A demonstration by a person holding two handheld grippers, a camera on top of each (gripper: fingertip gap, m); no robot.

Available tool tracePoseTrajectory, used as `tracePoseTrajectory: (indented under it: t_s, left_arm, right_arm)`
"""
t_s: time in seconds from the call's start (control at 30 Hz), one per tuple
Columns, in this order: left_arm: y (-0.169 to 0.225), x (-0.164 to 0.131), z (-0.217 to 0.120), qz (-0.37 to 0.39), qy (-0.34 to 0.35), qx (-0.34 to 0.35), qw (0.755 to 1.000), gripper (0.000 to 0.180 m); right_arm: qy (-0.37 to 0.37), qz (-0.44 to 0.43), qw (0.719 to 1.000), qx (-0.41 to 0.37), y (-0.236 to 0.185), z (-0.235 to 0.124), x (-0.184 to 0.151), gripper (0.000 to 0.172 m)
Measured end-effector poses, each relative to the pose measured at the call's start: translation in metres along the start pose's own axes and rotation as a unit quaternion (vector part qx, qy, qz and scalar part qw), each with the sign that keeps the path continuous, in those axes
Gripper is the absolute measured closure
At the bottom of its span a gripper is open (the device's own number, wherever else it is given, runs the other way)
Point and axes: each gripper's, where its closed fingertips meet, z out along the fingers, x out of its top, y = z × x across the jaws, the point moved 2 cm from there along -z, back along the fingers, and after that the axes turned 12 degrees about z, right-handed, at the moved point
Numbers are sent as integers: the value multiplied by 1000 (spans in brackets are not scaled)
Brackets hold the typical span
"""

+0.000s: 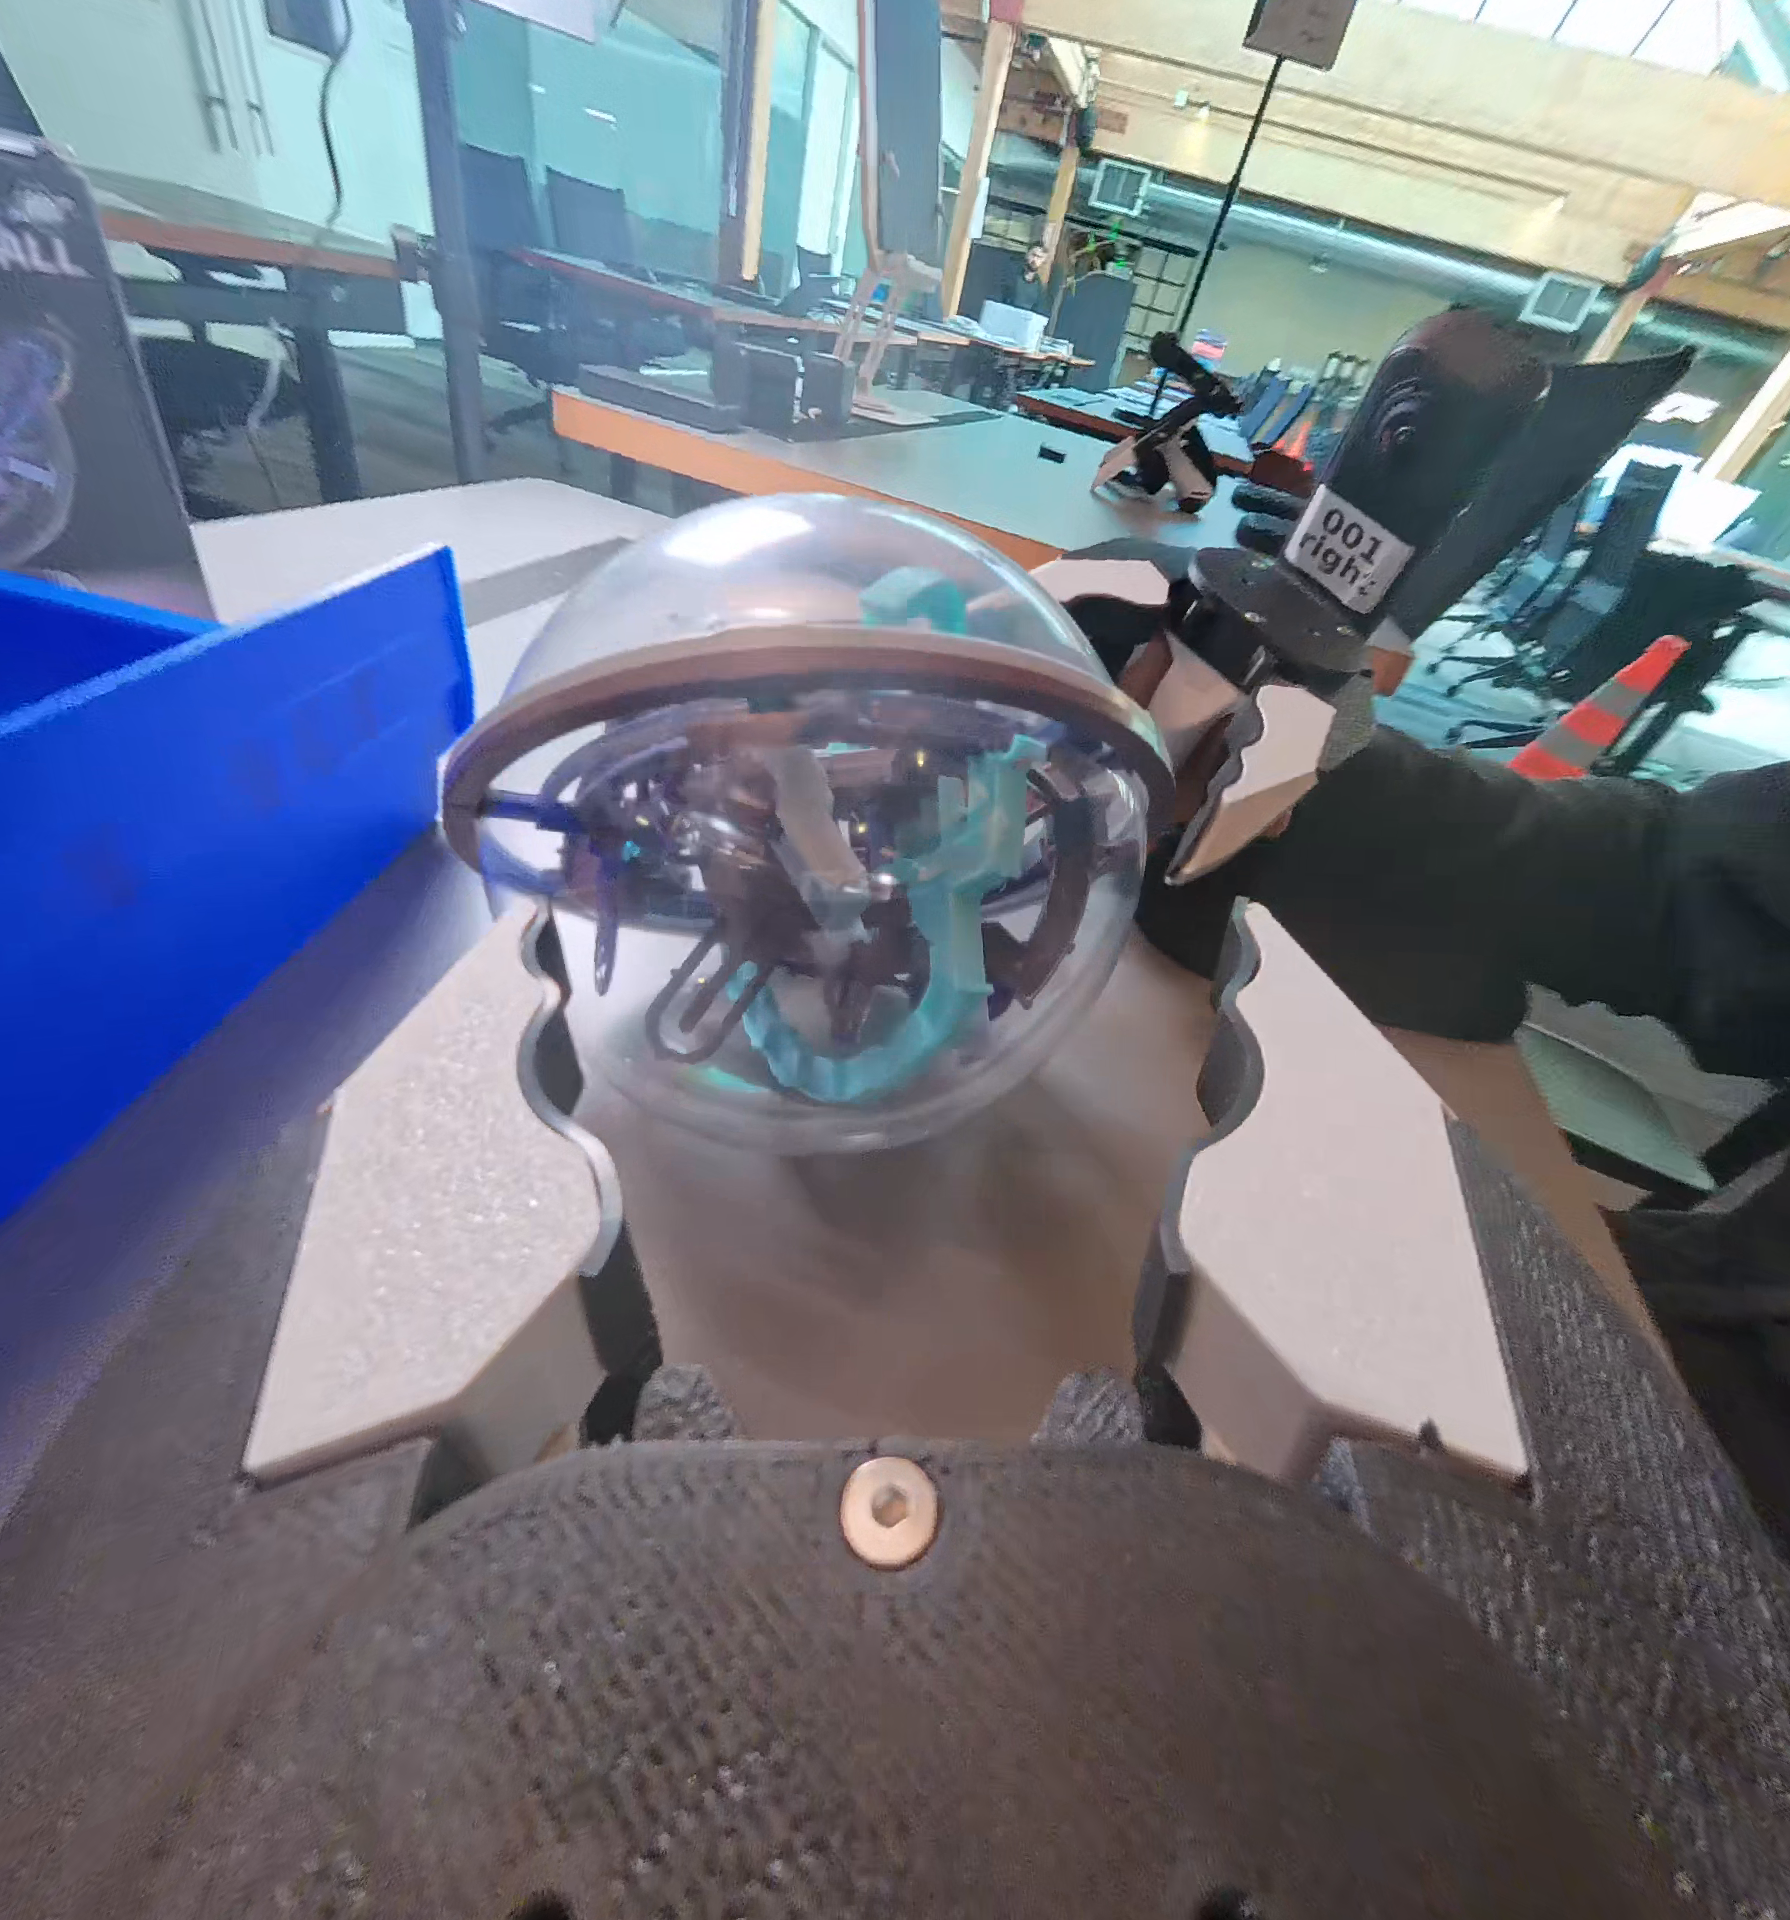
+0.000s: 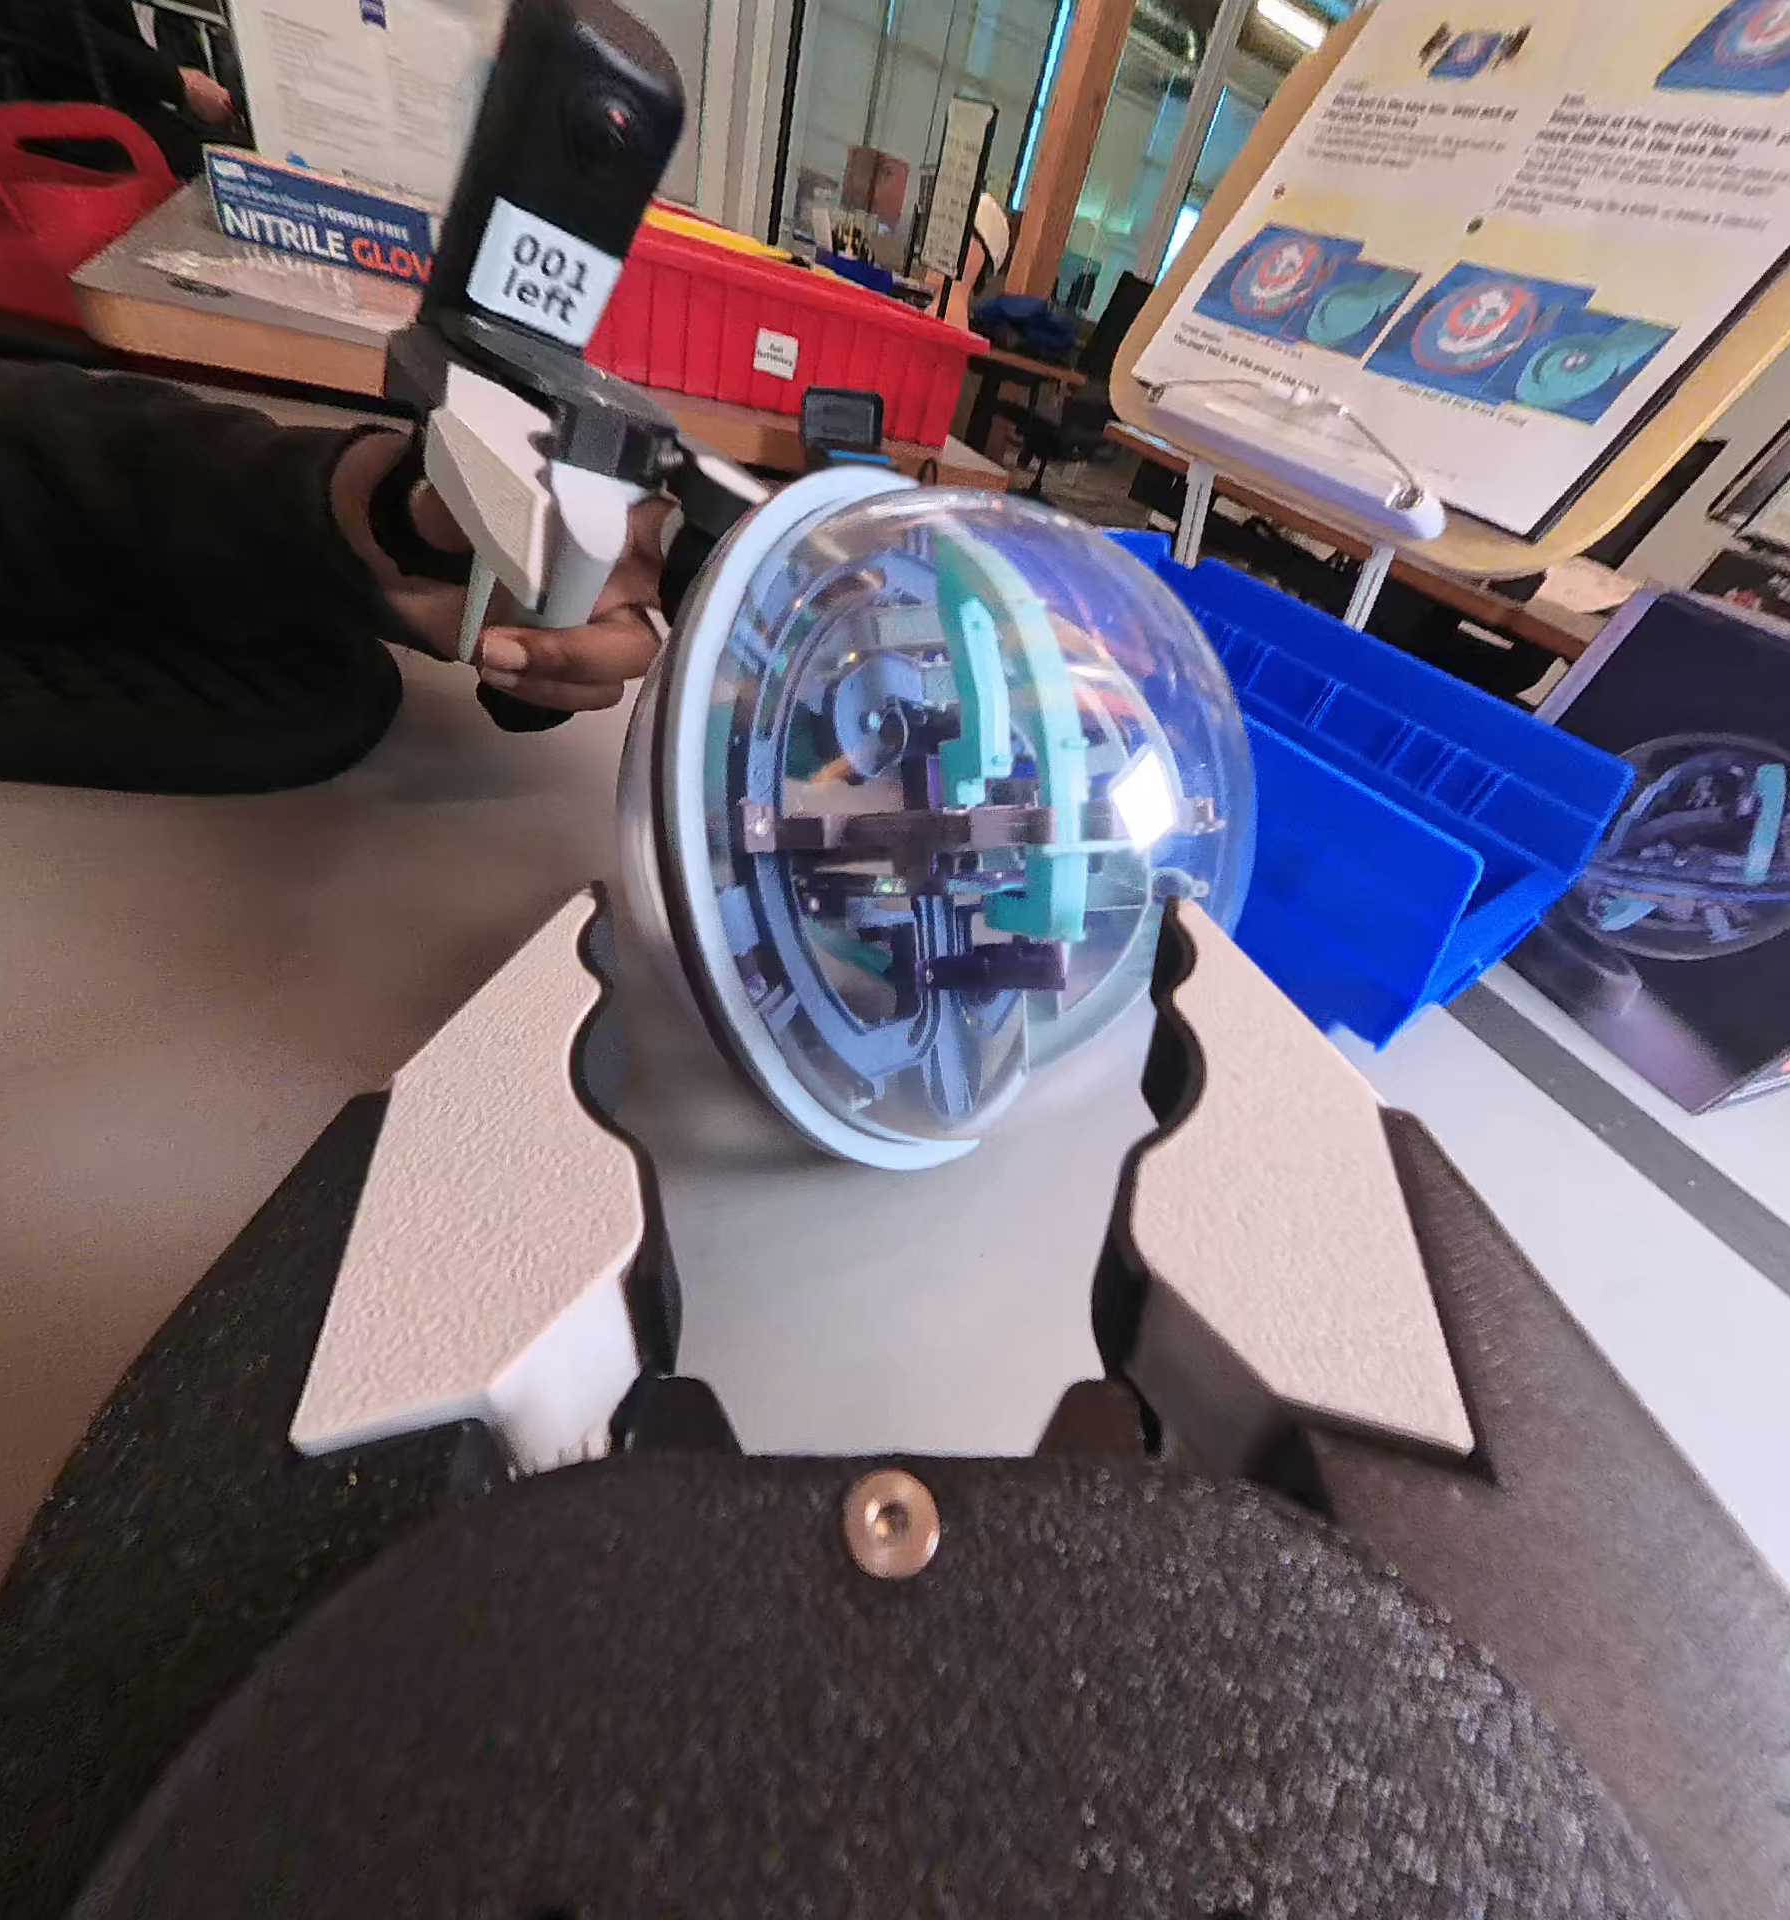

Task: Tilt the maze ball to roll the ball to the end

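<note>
Both tongs are spread wide on either side of the maze ball (image 1: 797, 821), which sits on the table (image 2: 195, 987) just beside a blue bin (image 1: 195, 831). Your left tongs (image 1: 886, 935) show a gap at each fingertip. Your right tongs (image 2: 886, 935) come close at the right fingertip (image 2: 1213, 966); contact cannot be told. Neither grips yet. Close both evenly on the clear shell, away from the rim, then tilt slowly; the sphere looks slippery. Count: one maze ball, two tongs, one blue bin, one printed box (image 2: 1722, 883).
</note>
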Motion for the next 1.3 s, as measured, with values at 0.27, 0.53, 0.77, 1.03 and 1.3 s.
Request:
tracePoseTrajectory:
  t_s: [0.27, 0.53, 0.77, 1.03, 1.3]
  left_arm:
    - [-5, 8, -18, -108, 51, -64, 991, 62]
    - [12, 7, -7, -102, 38, -84, 991, 57]
    - [8, 0, -7, -84, 25, -70, 994, 70]
    - [2, 0, -10, -98, 26, -69, 992, 77]
    - [-2, 0, -18, -101, 21, -65, 993, 91]
  right_arm:
    - [106, 43, 993, 22, 0, -21, 35, 101]
    - [42, 57, 996, 59, -15, -4, 15, 68]
    - [33, 35, 997, 62, -22, -1, 13, 72]
    - [51, 60, 996, 50, -11, -7, 17, 77]
    - [39, 50, 997, 49, -12, -4, 13, 78]
